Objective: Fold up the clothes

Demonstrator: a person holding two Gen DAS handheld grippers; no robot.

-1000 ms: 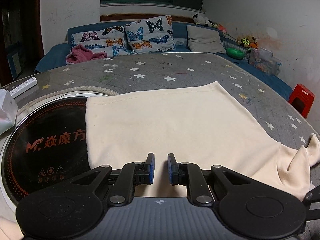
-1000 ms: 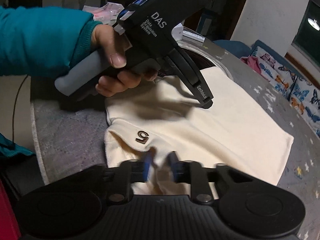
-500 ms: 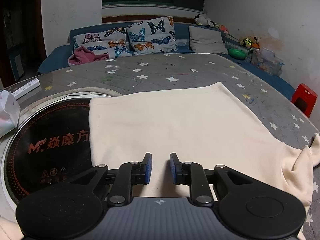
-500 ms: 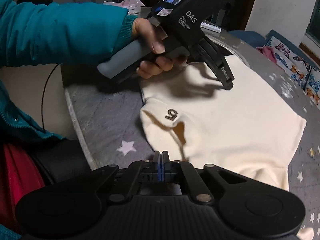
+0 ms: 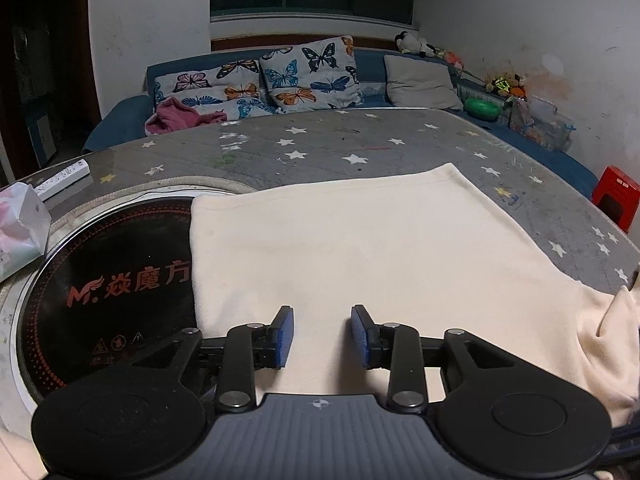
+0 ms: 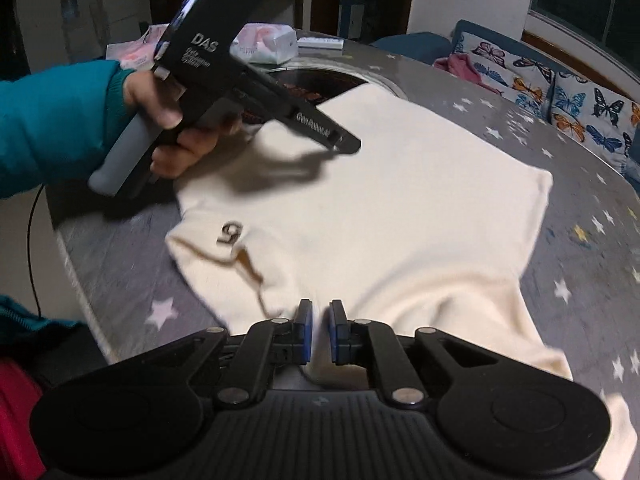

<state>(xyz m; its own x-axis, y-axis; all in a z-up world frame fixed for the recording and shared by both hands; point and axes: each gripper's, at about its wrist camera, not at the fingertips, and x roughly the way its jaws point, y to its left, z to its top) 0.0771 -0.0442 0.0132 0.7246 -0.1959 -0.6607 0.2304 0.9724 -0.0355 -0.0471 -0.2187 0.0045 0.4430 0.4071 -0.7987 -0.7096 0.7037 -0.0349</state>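
A cream garment point(image 5: 360, 248) lies spread on the grey star-patterned table, partly over a black round hob. In the right wrist view the cream garment point(image 6: 400, 208) shows a dark "5" mark point(image 6: 230, 232) on a folded part near the table edge. My left gripper point(image 5: 322, 332) is open and empty, just above the garment's near side; it also shows in the right wrist view point(image 6: 340, 140), held in a hand. My right gripper point(image 6: 319, 330) is open by a narrow gap over the garment's near edge, with nothing seen between the pads.
The black hob point(image 5: 100, 280) with red lettering sits at the left. A tissue pack point(image 5: 20, 224) and a white power strip point(image 5: 64, 174) lie beyond it. A sofa with butterfly cushions point(image 5: 304, 76) is behind the table. A red stool point(image 5: 616, 200) stands at the right.
My right gripper was shut half a second ago and has opened a little, nearer the garment edge. My left gripper has opened wider and risen slightly.
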